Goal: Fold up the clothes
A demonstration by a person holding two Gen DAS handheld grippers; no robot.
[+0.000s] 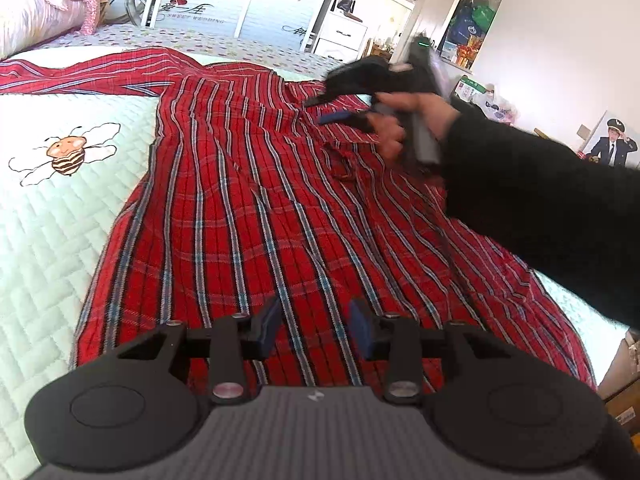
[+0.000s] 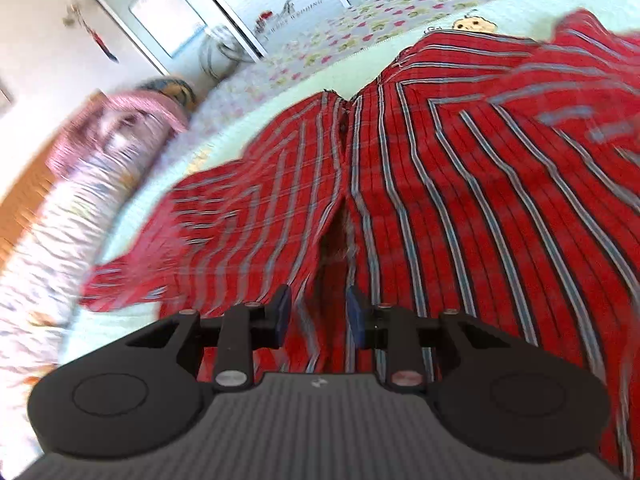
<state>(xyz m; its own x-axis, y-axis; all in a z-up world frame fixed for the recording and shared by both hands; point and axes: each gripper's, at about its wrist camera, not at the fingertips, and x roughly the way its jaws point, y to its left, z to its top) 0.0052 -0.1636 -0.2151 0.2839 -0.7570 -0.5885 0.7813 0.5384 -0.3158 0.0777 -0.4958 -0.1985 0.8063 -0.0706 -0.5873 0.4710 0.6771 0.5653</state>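
A red plaid shirt (image 1: 256,200) with blue and white stripes lies spread on a pale quilted bed (image 1: 52,240), one sleeve stretched to the far left. My left gripper (image 1: 316,326) is open and empty, just above the shirt's near hem. In the left wrist view the right gripper (image 1: 340,110), held in a hand with a black sleeve, hovers over the collar area with its jaws apart. In the right wrist view the right gripper (image 2: 318,310) is open and empty above the shirt (image 2: 460,200), near the seam where a sleeve meets the body. That view is motion-blurred.
A bee picture (image 1: 66,154) is stitched on the quilt left of the shirt. Pink bedding (image 1: 44,4) is piled at the bed's far left. White wardrobes and drawers (image 1: 340,32) stand beyond the bed. A cardboard box (image 1: 624,372) sits by the bed's right edge.
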